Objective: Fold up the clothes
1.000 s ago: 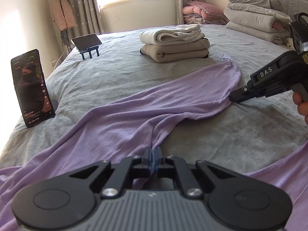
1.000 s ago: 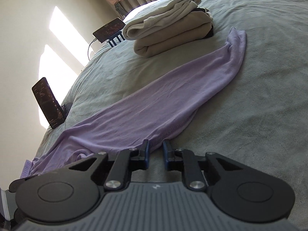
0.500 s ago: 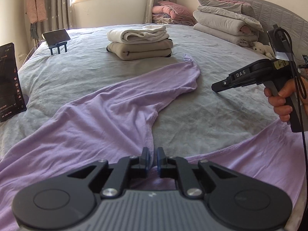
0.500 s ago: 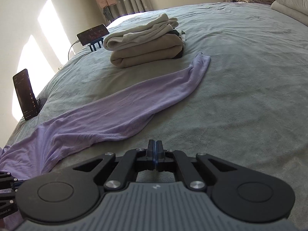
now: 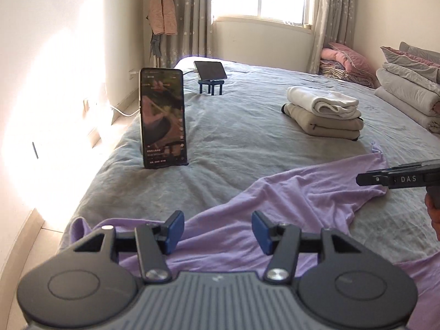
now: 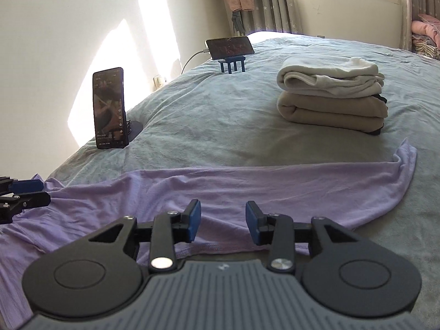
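I let both sets of jaws swing apart, nothing between them: my left gripper (image 5: 217,229) and right gripper (image 6: 222,221) hover over the soft lilac long-sleeved garment (image 6: 220,189), spread flat on the grey bed (image 6: 220,126) for folding.

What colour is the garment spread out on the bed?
Light purple, a plain lilac garment; the right wrist view shows it best.

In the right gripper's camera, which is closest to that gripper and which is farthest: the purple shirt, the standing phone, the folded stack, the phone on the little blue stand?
1. Purple shirt: right under the right gripper, whose open fingers are spreading wider with nothing pinched.
2. Standing phone on the left and folded stack on the right: too close to call.
3. Phone on the blue stand: farthest, by the bed's far edge.
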A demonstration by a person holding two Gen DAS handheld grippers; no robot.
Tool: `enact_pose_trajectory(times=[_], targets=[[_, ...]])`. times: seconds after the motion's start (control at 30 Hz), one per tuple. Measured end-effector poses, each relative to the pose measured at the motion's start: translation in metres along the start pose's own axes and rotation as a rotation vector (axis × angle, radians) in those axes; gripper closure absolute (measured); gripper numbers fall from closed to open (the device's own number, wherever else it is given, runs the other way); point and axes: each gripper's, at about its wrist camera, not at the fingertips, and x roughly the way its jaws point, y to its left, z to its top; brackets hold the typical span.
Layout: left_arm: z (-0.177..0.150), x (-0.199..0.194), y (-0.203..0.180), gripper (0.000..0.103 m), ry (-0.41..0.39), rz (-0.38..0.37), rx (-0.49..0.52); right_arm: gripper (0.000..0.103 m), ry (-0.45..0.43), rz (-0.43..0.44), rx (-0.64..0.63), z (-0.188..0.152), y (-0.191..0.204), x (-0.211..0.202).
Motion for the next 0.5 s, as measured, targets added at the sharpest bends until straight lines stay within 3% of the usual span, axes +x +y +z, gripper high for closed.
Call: enact_pose_trajectory(times=[0.23, 0.4, 0.5], targets=[[0.015, -0.016, 0.077, 0.047, -0.017, 0.143, -0.143, 0.062, 0.031, 0.056, -0.108, 0.017, 0.033, 0.038], [0.012, -0.004, 0.118, 0.048, 0.060, 0.128, -0.261, 0.062, 0.046, 0.078, -0.181, 0.025, 0.050, 0.059], [0.009, 0.006, 0.123, 0.049, 0.097, 0.068, -0.280, 0.062, 0.057, 0.094, -0.220, 0.030, 0.057, 0.070]])
